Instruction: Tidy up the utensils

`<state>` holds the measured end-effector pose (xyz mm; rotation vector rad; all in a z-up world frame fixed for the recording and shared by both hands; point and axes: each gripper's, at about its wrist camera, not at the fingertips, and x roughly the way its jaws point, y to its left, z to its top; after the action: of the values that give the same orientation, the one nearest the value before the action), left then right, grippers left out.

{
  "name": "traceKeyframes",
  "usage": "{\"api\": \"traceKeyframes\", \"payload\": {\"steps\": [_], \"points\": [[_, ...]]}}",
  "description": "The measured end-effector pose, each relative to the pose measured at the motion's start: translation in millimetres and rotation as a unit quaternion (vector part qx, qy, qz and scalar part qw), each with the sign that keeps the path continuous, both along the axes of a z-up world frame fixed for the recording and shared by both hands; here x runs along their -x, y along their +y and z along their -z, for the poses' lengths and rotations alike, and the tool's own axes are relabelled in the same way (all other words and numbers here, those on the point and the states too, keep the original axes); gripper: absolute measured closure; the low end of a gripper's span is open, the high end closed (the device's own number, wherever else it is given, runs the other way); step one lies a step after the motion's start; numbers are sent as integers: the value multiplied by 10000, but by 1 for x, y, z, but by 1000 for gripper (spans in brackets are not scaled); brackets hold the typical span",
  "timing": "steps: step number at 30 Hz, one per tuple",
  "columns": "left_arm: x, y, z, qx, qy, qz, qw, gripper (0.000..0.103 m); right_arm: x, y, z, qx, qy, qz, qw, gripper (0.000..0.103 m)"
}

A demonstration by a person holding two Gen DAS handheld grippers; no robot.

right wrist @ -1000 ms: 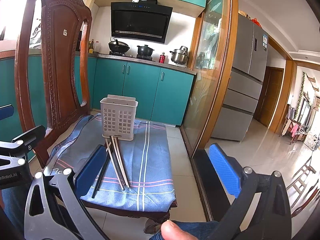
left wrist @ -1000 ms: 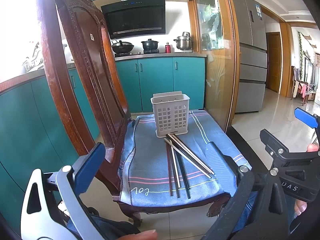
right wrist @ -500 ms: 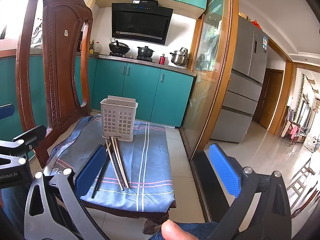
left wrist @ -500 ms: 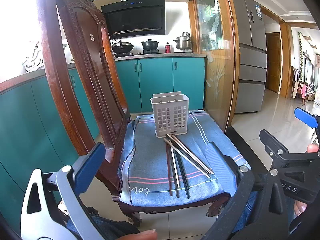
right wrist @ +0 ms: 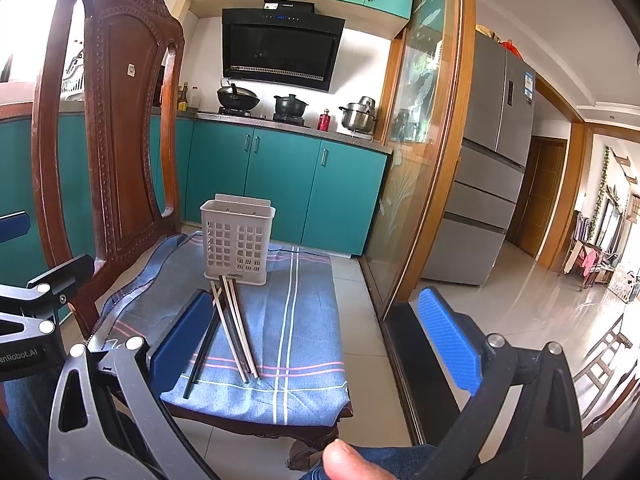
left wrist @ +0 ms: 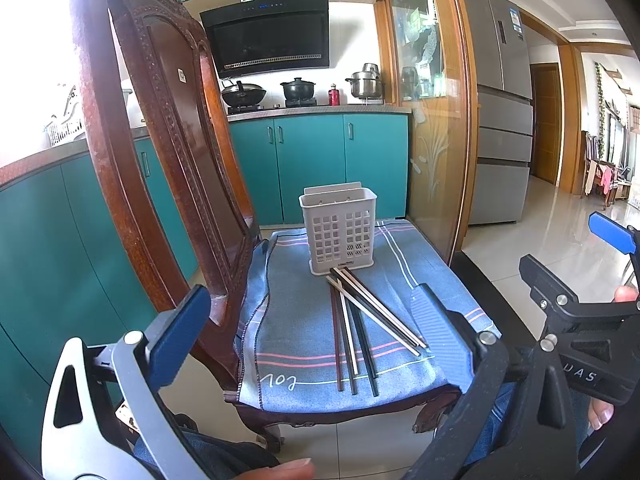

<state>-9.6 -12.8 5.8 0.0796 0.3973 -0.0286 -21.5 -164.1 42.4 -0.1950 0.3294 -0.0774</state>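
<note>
I am holding my left gripper (left wrist: 304,332) and right gripper (right wrist: 316,344) wide apart, gripping nothing; the loose chopsticks (left wrist: 360,320) are lying at six o'clock of the white perforated plastic holder (left wrist: 338,228) on the blue striped cloth (left wrist: 292,320).

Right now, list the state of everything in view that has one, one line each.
Left gripper: open, holding nothing, short of the chair.
Right gripper: open, holding nothing.
Chopsticks: lying loose on the cloth, some crossed, none in the holder.
Holder: upright on the cloth, no utensils showing above its rim.
Cloth: spread over the chair seat.
Cabinet doors: shut.
</note>
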Motion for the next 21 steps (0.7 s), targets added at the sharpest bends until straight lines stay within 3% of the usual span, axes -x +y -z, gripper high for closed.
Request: {"api": "traceKeyframes", "payload": {"steps": [21], "points": [[-4, -4, -1, -7, 91, 30, 10000, 3, -1, -1, 1, -15, -6, -2, 10000, 2]]}}
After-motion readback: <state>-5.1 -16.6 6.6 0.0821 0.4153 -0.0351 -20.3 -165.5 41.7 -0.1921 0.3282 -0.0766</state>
